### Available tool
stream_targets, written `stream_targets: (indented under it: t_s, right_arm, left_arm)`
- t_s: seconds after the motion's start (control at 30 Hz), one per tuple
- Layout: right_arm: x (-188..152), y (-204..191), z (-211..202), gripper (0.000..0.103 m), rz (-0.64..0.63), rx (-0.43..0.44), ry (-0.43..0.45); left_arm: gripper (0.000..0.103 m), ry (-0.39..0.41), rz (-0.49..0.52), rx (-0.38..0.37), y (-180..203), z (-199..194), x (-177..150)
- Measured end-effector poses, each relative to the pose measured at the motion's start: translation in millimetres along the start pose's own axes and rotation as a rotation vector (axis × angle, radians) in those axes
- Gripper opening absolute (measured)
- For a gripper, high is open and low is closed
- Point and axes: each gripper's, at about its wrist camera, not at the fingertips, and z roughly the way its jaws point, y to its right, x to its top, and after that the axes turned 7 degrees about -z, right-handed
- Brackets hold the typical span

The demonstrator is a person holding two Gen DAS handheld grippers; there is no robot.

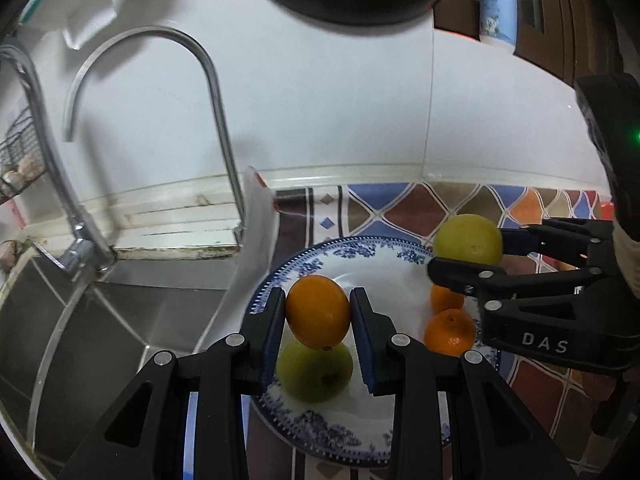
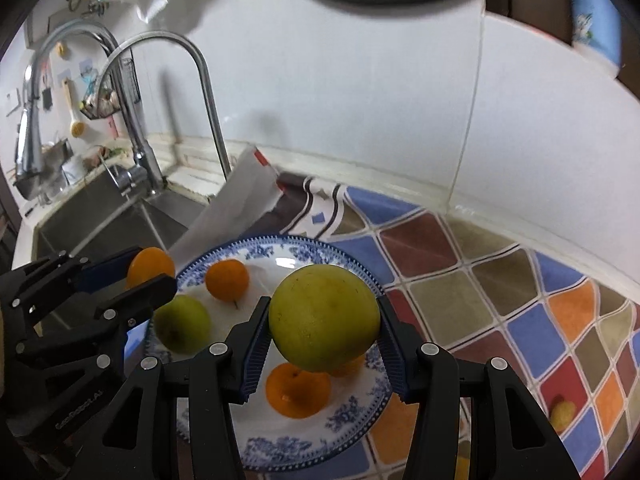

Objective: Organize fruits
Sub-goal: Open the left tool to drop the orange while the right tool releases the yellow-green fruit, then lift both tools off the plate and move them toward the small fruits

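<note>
Fruits: five show over or on the blue and white plate (image 1: 280, 280), and a sixth small yellow one (image 2: 563, 414) lies far off on the coloured tiles (image 2: 500, 280).
Left gripper (image 1: 318, 312): its two fingers squeeze an orange (image 1: 318, 311) and hold it in the air, above the near-left part of the plate.
Right gripper (image 2: 323, 322): its fingers are clamped on a big yellow-green fruit (image 2: 324, 318), also up in the air, over the right side of the plate.
On the plate: a green apple (image 1: 316, 372) right under the held orange, and two small oranges, one near the middle (image 2: 227, 280) and one at the front (image 2: 298, 390).
Step now: I think both fruits are about to be put down on the plate (it could be they are being lifted off, the pictures do not say).
Next move: go down slowly, pick a bare white spot, then let go gently so nothing rolls.
Open room: the back of the plate is bare, and so is a patch at the front left.
Edges: the sink (image 1: 100, 320) drops away just left of the plate, so a rolling orange could fall in.
Other things close by: the tap (image 1: 216, 92) stands behind the sink, and the two grippers are near each other, so they should not bump.
</note>
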Motion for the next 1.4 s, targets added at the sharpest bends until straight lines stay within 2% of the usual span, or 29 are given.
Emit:
stream_targets:
  t_s: [0.4,0.57,0.63,0.9,1.0,1.07,1.23,1.3,1.4]
  right_arm:
    - [-0.9,7.4,36.9,0.051,0.001,0.032,-0.067]
    - [-0.1,6.3,39.9,0.051,0.006,0.043,-0.061]
    - [0.9,5.3,41.2,0.051,0.006,0.049,-0.063]
    - [-0.6,0.6,36.8,0.051,-0.009,0.056,-0.051]
    - [-0.1,-1.6,29.6,0.053,-0.016,0.047,-0.028]
    - [0.8,-1.8,23.1,0.059,-0.016,0.034,-0.015]
    - [-3.0,-0.6,0.1,0.059,0.014,0.007,0.016]
    - [-6.3,-1.2,-13.1,0.060,0.019,-0.011,0.035]
    - [-12.6,-1.2,-33.5,0.068,0.026,-0.053,0.067]
  left_arm:
    - [0.033,-0.052,0.050,-0.043,7.2,29.7,-4.3]
    - [0.035,-0.060,0.042,-0.064,6.9,32.2,-4.5]
    - [0.039,-0.055,0.041,-0.056,6.3,30.6,-3.6]
    - [0.043,-0.030,0.018,-0.006,-4.7,14.3,-0.8]
    - [0.045,-0.022,0.008,0.008,-6.9,7.4,-1.1]
    - [0.047,-0.010,0.000,0.020,-7.5,1.5,-1.8]
    - [0.049,0.000,-0.018,0.020,-4.7,-12.7,-3.8]
    - [0.055,0.010,-0.020,0.021,-2.7,-19.2,-4.4]
    - [0.057,0.028,-0.019,0.028,0.6,-32.3,-5.1]
